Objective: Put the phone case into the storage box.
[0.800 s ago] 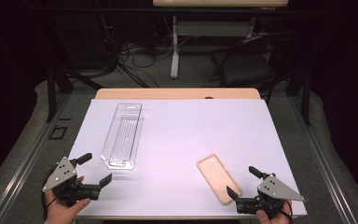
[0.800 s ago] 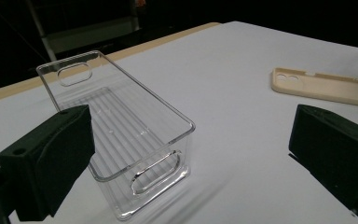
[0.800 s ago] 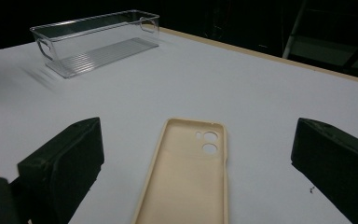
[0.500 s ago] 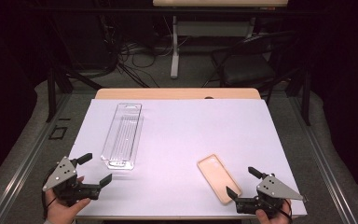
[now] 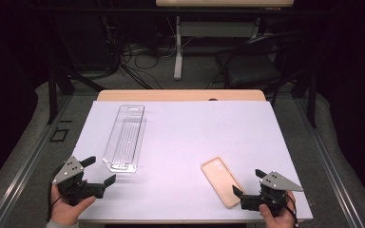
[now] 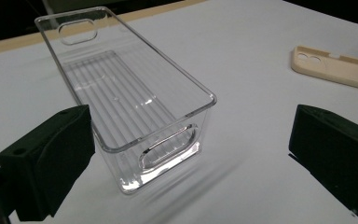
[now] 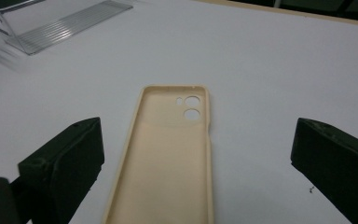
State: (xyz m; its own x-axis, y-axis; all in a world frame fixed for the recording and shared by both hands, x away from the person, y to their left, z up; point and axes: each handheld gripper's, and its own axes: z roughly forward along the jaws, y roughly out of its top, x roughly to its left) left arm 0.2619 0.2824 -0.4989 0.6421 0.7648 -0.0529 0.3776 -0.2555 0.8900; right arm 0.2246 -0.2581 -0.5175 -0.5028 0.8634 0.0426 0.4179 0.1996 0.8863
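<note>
Clear plastic is what I have in front of my left gripper (image 5: 96, 171): the bin (image 5: 125, 137) lies lengthwise on the white surface (image 5: 195, 133), left of centre in the high view, its near short end just beyond my jaws. In the left gripper view its handle cut-out faces me, so I judge I am lined up to take that end wall or steady the bin. The jaws there stand wide, with nothing between the pads. My right gripper (image 5: 249, 182) sits at the lower right of the high view, jaws likewise spread wide and empty, with the beige case (image 5: 222, 181) lying flat just ahead of them, hollow side up. In the right gripper view the case (image 7: 168, 154) runs straight up the middle of the frame between the two jaws, camera holes at the far end, which suits a pinch across its long edges. Bin and case lie well apart, so I read the work as lifting the case and carrying it leftward into the bin, whose open top faces up to receive it.
</note>
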